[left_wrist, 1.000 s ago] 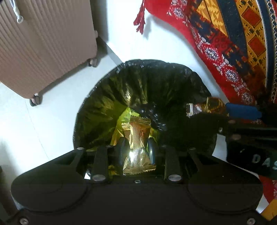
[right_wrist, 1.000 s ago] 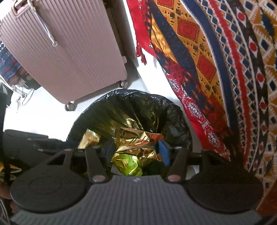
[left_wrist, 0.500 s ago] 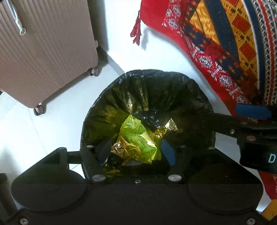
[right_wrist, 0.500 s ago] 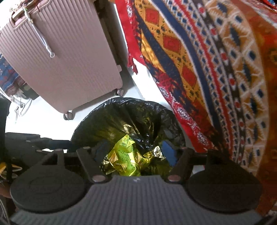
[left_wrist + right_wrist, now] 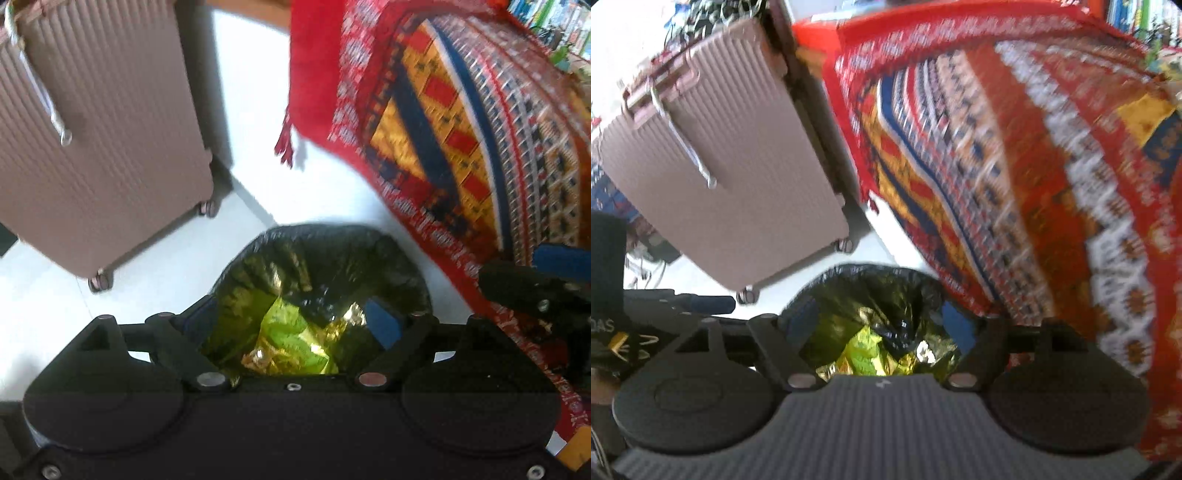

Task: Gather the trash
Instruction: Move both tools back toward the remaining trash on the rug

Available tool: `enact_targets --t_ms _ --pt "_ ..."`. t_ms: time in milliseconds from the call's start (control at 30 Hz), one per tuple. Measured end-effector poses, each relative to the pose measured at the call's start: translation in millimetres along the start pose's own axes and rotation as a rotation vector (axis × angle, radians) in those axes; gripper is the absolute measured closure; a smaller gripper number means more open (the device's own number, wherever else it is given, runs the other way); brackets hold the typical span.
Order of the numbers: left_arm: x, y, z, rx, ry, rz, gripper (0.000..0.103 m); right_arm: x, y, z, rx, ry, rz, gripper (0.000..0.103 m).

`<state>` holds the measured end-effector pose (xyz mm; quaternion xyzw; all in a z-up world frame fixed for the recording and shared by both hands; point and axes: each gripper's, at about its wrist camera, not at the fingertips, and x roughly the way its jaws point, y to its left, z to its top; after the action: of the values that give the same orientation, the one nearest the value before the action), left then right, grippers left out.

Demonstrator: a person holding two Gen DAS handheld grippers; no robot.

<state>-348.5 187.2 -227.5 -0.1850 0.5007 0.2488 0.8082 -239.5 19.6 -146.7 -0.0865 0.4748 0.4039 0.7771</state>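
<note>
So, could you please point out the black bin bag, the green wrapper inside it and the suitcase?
black bin bag (image 5: 332, 247): left wrist view, on its far rim.
green wrapper (image 5: 291, 332): left wrist view, on its crumpled middle.
suitcase (image 5: 110, 147): left wrist view, on its ribbed side.

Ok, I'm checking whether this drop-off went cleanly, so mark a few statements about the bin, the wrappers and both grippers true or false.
1. The left gripper is clamped on a gold wrapper. False: its jaws have just been opening and nothing is between them.
2. A green wrapper lies inside the black bin bag. True.
3. The right gripper is open. True.
4. The suitcase is lying flat on the floor. False: it stands on its wheels.
</note>
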Motion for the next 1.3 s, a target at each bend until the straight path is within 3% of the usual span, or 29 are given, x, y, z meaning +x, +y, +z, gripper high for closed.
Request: enact_targets --t_ms 467,567,733,1067,1300 --pt "-70 -62 66 0.16 -0.179 -0.085 0.012 -88 -43 52 0.129 -0.211 -0.039 0.018" --pt "-85 -81 81 0.196 -0.225 -0.124 0.01 -102 -58 61 0.16 -0.244 -0.077 0.018" --pt "-108 -120 104 0.253 -0.293 -0.197 0.007 -134 -82 74 0.2 -0.319 -0.21 0.018" --pt "-114 -204 147 0.322 -0.331 -0.287 0.007 -169 -152 96 0.314 -0.357 -0.324 0.018" --pt "-100 -257 174 0.33 -0.313 -0.311 0.026 -183 -198 109 0.336 -0.383 -0.423 0.018"
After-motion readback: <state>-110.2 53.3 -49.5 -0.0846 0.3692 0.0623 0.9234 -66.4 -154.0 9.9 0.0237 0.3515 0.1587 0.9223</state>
